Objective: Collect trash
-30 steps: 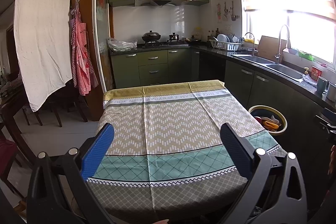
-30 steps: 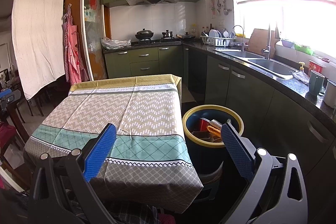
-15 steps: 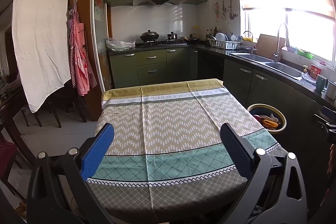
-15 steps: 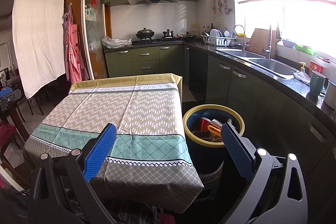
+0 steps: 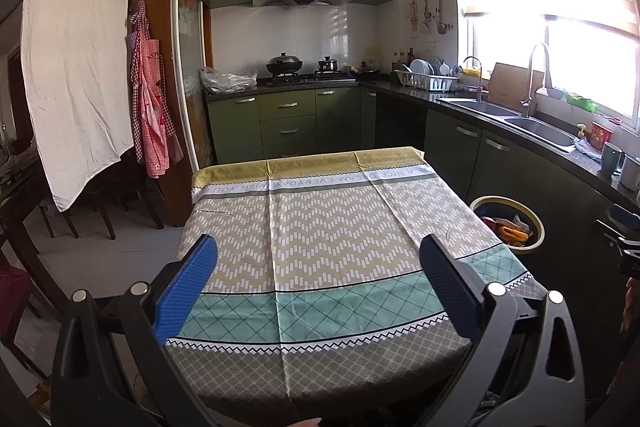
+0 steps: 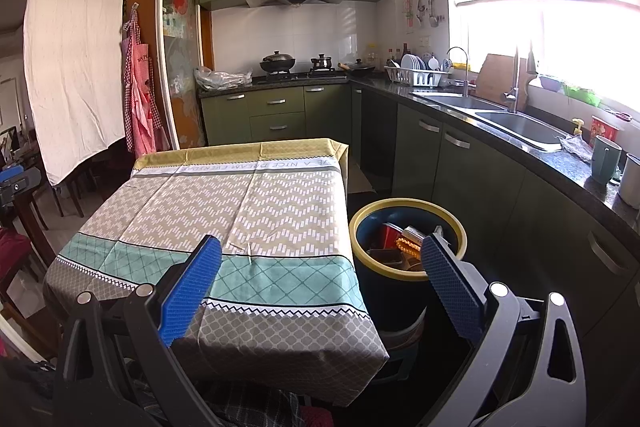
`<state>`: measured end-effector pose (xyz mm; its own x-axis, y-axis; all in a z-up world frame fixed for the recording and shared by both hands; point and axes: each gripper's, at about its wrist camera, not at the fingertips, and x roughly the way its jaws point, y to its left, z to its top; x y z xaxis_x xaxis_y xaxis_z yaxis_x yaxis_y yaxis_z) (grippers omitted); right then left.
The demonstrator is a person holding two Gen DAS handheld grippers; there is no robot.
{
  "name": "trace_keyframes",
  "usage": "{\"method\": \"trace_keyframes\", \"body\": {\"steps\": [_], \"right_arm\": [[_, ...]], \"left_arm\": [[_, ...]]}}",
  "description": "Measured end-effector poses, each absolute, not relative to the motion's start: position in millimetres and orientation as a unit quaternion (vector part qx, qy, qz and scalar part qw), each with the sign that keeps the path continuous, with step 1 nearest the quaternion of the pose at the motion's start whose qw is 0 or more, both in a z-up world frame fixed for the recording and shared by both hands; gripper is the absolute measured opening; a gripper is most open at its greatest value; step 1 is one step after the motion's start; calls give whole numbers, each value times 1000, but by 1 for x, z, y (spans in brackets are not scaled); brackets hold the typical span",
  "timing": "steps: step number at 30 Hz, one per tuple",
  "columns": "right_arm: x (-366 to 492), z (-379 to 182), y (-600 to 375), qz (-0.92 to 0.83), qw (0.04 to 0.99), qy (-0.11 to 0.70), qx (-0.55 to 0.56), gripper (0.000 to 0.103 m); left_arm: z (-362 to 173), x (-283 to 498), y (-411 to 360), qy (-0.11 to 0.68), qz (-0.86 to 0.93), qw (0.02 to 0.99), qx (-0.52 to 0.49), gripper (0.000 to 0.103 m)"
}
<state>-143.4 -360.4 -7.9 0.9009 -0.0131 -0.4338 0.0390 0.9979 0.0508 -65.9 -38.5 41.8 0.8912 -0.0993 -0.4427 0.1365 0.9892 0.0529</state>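
bare tablecloth (image 5: 320, 227) lies open; bin (image 6: 408, 223) crowds its right side.

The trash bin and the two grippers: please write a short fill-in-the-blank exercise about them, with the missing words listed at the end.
1. The trash bin stands on the floor to the ____ of the table.
2. The bin's rim is ____ in colour.
3. The left gripper and the right gripper both have their jaws ____, holding nothing.
4. The bin stands between the table and the green ____ under the sink.

Missing words: right; yellow; open; cabinets
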Motion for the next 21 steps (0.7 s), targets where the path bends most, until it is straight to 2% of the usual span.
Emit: {"method": "trace_keyframes", "body": {"steps": [21], "right_arm": [[-140,-9,-363,-12,974,226,29,98]], "left_arm": [[42,-63,-38,234,-72,969,40,96]]}}
